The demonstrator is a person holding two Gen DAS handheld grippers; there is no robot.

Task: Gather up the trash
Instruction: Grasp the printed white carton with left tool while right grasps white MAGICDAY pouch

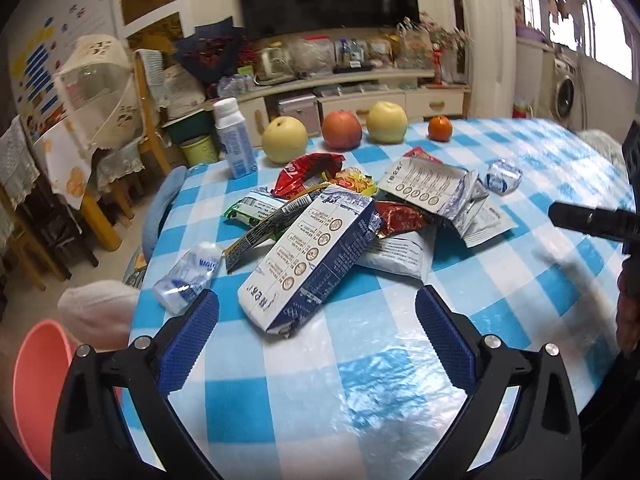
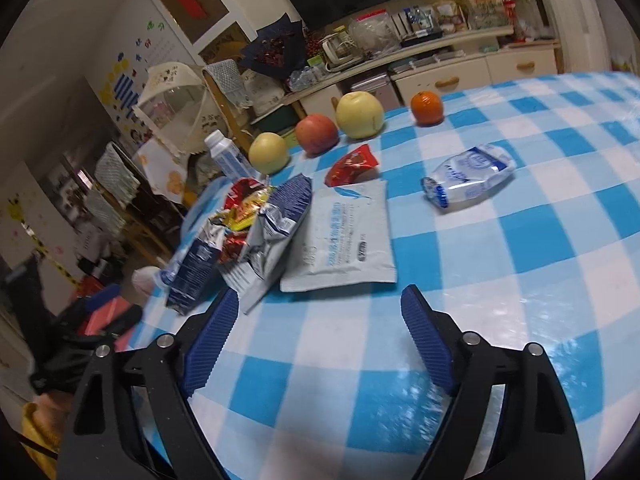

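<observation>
A pile of trash lies on the blue-checked table [image 1: 360, 392]: a flattened blue-and-white carton [image 1: 308, 260], a torn carton [image 1: 436, 188], red wrappers [image 1: 308, 174], a white pouch [image 1: 396, 256] and crushed small bottles [image 1: 188, 276] [image 1: 503, 176]. My left gripper [image 1: 316, 312] is open, just short of the flattened carton. In the right wrist view, my right gripper [image 2: 320, 308] is open, close before a flat white pouch [image 2: 348, 236] and crumpled cartons [image 2: 264, 232]. A crushed bottle [image 2: 468, 182] and a red wrapper [image 2: 352, 164] lie beyond.
Two yellow pears [image 1: 285, 139] [image 1: 386, 122], an apple [image 1: 342, 129], an orange [image 1: 440, 128] and an upright white bottle [image 1: 234, 142] stand at the table's far edge. A pink bin [image 1: 36, 396] sits on the floor at the left. Chairs and a TV cabinet stand behind.
</observation>
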